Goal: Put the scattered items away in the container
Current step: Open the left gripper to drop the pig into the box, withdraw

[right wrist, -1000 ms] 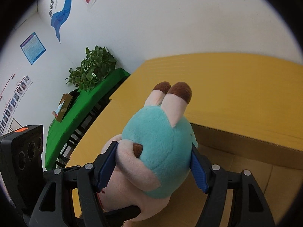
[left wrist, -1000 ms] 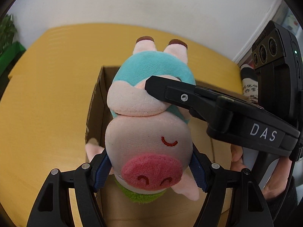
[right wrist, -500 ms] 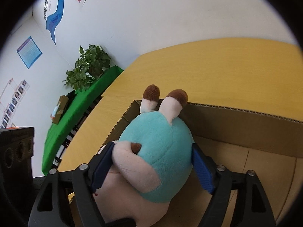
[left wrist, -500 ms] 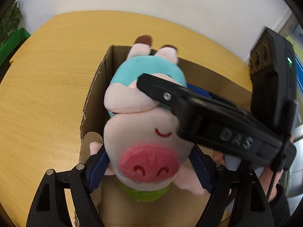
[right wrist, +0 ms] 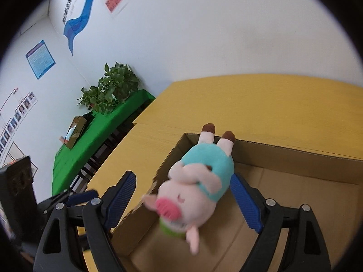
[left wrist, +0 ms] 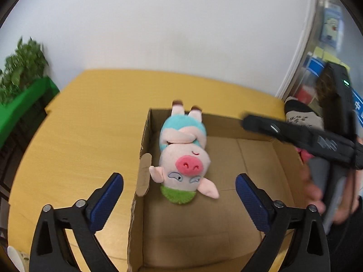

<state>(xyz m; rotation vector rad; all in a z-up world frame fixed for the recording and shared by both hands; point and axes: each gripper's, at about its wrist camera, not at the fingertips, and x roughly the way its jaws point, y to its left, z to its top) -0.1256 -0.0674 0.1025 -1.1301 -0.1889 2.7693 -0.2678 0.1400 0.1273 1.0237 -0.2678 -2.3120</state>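
Observation:
A plush pig [left wrist: 183, 156] in a teal shirt, with a pink snout and green hair, lies upside down inside the open cardboard box [left wrist: 256, 156], against its left wall, feet at the far corner. It also shows in the right wrist view [right wrist: 195, 188], slightly blurred. My left gripper [left wrist: 179, 195] is open and empty, pulled back above the box's near part. My right gripper [right wrist: 183, 197] is open, its blue pads on either side of the pig without touching it. The right gripper's black body [left wrist: 301, 136] shows at the right of the left wrist view.
The box [right wrist: 295, 158] stands on a yellow wooden table [left wrist: 90, 124]. A green-covered bench [right wrist: 102, 131] with a potted plant [right wrist: 111, 88] stands beyond the table's left edge. A white wall is behind. A small white object [left wrist: 15, 258] lies at the table's near left.
Both grippers opened and let go of the pig, which dropped into the box. Both grippers have pulled back and up from it.

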